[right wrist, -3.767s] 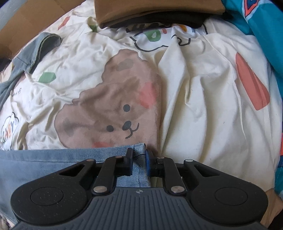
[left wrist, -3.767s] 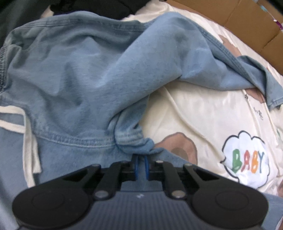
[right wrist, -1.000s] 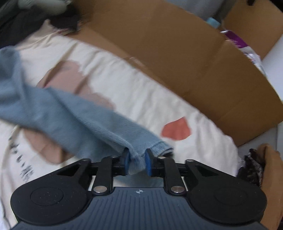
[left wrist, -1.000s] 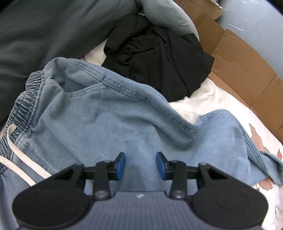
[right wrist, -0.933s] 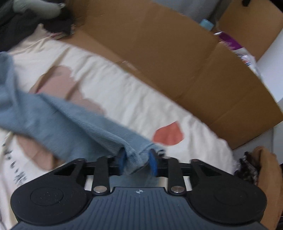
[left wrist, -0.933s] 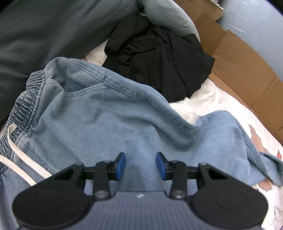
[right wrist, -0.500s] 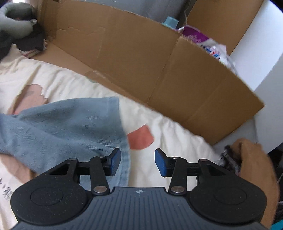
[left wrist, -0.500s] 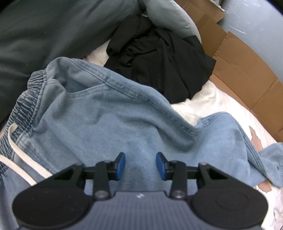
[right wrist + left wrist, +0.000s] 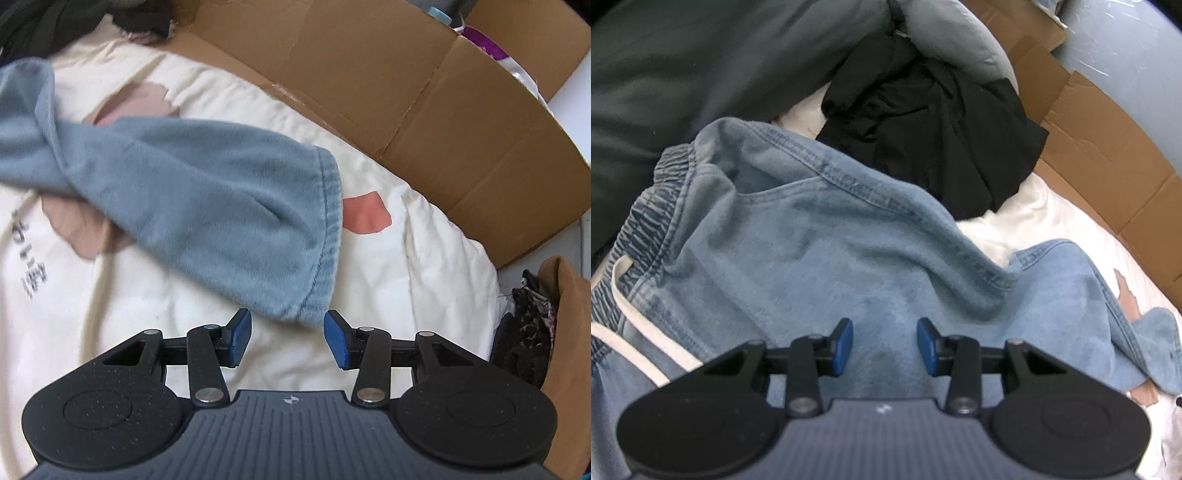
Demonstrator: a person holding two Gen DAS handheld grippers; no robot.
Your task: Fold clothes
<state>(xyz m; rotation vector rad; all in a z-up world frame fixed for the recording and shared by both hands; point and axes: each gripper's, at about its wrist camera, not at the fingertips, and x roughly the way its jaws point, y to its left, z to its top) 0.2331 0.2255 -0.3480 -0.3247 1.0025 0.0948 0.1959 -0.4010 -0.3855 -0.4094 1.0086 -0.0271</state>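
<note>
Light blue denim pants [image 9: 820, 251] lie rumpled on a cream cartoon-print bedsheet [image 9: 406, 280], with an elastic waistband and white drawstring [image 9: 635, 332] at the left. My left gripper [image 9: 884, 345] is open and empty, just above the pants' middle. One pant leg [image 9: 207, 214] lies across the sheet in the right wrist view, its hem right in front of my right gripper [image 9: 288, 338], which is open and holds nothing.
A black garment [image 9: 934, 140] lies beyond the pants, with a dark grey duvet [image 9: 701, 59] to the left. A cardboard wall [image 9: 388, 85] borders the bed. A brown garment [image 9: 565, 332] and dark clothes sit at the right edge.
My right gripper opened and let go of the pant leg hem, which dropped onto the sheet. My left gripper stayed open over the pants and barely moved.
</note>
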